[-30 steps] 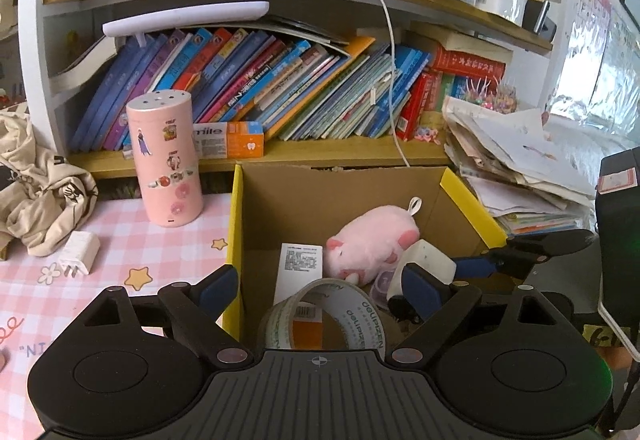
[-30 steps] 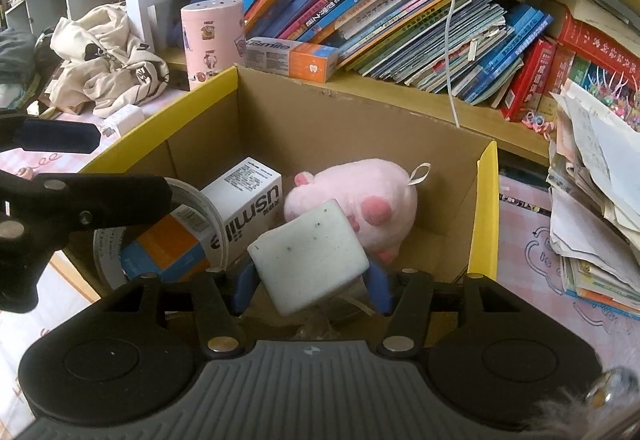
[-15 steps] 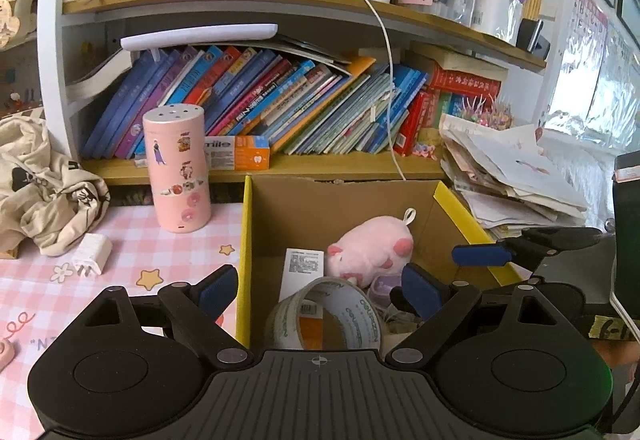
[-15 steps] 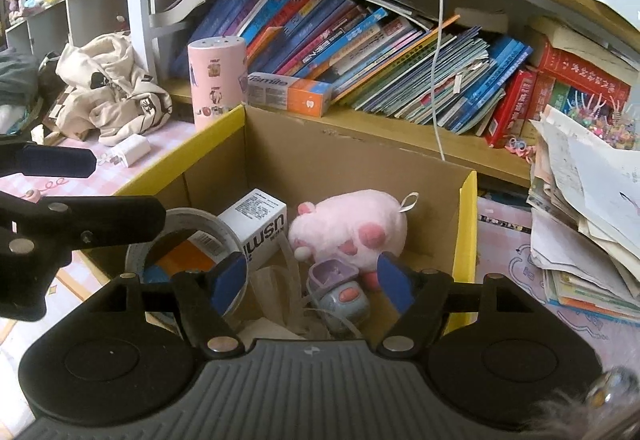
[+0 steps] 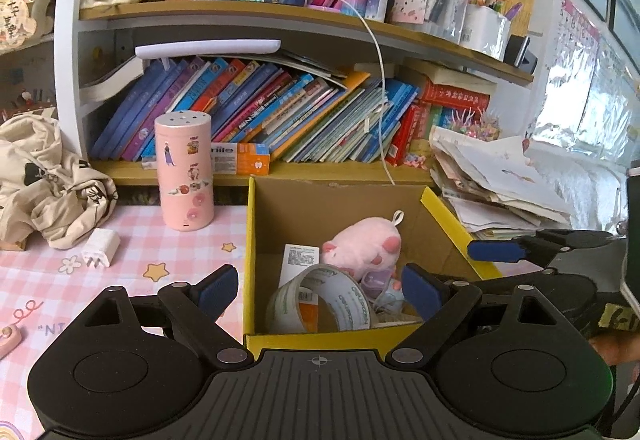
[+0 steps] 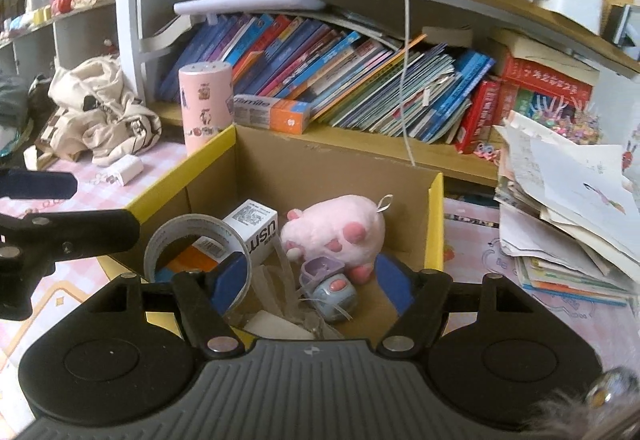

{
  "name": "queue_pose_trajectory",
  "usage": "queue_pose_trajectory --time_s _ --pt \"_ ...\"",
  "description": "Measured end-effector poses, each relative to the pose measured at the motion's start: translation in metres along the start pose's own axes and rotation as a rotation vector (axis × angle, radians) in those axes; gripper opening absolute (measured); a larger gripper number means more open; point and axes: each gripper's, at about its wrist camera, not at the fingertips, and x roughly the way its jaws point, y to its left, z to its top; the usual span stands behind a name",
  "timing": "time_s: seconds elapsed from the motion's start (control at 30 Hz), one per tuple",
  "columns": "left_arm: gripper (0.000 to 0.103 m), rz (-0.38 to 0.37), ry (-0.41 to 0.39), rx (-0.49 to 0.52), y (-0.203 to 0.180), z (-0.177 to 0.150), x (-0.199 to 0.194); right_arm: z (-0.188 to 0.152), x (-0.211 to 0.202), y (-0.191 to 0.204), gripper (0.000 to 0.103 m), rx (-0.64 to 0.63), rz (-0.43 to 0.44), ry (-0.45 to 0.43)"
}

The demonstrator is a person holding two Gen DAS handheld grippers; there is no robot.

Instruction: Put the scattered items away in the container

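Note:
A yellow-rimmed cardboard box (image 5: 249, 240) (image 6: 436, 224) holds a pink plush pig (image 5: 366, 243) (image 6: 340, 230), a tape roll (image 5: 324, 300) (image 6: 188, 248), a white carton (image 6: 252, 224), a small purple-and-blue toy (image 6: 332, 282) and a white block (image 6: 276, 326). My left gripper (image 5: 320, 288) is open and empty at the box's near edge. My right gripper (image 6: 312, 282) is open and empty above the box. A white charger plug (image 5: 100, 248) (image 6: 126, 168) lies on the pink tablecloth left of the box.
A pink cylinder (image 5: 184, 171) (image 6: 206, 103) stands behind the box's left corner. Crumpled beige cloth (image 5: 44, 183) lies at the far left. A bookshelf (image 5: 280, 107) runs behind. A paper stack (image 6: 568, 207) sits right of the box. A small pink item (image 5: 8, 338) is at the left edge.
My right gripper has opened and let go of the white block, which now lies in the box. Both grippers have drawn back and up from the box.

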Motion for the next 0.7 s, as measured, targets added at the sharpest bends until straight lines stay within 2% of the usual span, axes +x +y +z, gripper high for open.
queue_pose_trajectory --time_s 0.43,0.7 --pt "0.091 -0.045 0.003 0.003 0.001 -0.016 -0.024 -0.024 -0.035 0.014 0.07 0.047 -0.037 0.022" --pt "0.091 -0.031 0.06 -0.007 0.009 -0.037 -0.04 -0.041 -0.05 0.028 0.072 0.087 -0.068 0.044"
